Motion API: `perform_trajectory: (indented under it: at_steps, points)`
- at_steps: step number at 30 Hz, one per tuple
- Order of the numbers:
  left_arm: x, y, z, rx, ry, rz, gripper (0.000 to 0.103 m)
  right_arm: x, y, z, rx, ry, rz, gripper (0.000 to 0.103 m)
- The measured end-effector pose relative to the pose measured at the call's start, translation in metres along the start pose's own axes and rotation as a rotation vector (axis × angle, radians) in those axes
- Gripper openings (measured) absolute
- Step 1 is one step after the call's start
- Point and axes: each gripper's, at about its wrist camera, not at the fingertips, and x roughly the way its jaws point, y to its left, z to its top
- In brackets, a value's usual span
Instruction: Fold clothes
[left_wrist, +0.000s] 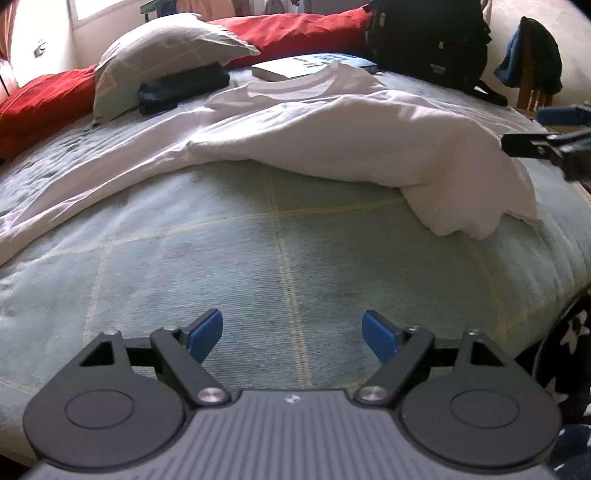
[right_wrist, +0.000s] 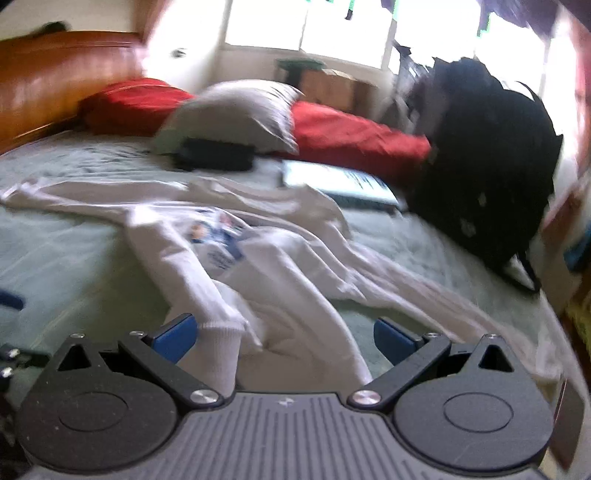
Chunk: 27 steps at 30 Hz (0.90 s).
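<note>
A white long-sleeved shirt (left_wrist: 314, 140) lies crumpled across a pale green bedspread (left_wrist: 258, 266). In the right wrist view the shirt (right_wrist: 280, 266) shows a blue print, and one sleeve's ribbed cuff (right_wrist: 221, 336) lies just beyond the fingers. My left gripper (left_wrist: 292, 334) hangs open over bare bedspread, a little short of the shirt's near fold, with nothing between its blue pads (left_wrist: 207, 334). My right gripper (right_wrist: 284, 338) is open too, with the cuff and bunched cloth under its gap, close to the left pad (right_wrist: 175, 338). It also shows at the right edge of the left wrist view (left_wrist: 546, 146).
At the back of the bed lie red pillows (left_wrist: 303, 31), a grey pillow (left_wrist: 162, 51) on a dark folded garment (left_wrist: 184, 88), a book (left_wrist: 314, 64) and a black backpack (left_wrist: 428, 40). A wooden headboard (right_wrist: 55, 74) stands far left. The bed's edge drops off at the right.
</note>
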Motion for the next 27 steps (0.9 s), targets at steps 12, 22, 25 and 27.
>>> perform_trajectory:
  at_steps: [12, 22, 25, 27]
  points:
    - [-0.006, 0.006, -0.006, -0.016, -0.013, -0.005, 0.083, -0.02, 0.079, 0.004, -0.243, 0.0, 0.322, 0.095]
    - [-0.009, 0.021, -0.014, -0.055, -0.008, 0.023, 0.083, 0.059, 0.085, -0.009, -0.282, 0.17, 0.287, 0.077]
    - [-0.006, 0.02, -0.013, -0.056, -0.005, 0.019, 0.083, 0.073, 0.067, -0.014, -0.239, 0.205, 0.287, 0.067]
    - [-0.005, 0.019, -0.013, -0.052, -0.004, 0.014, 0.083, 0.075, 0.062, -0.014, -0.225, 0.206, 0.29, 0.062]
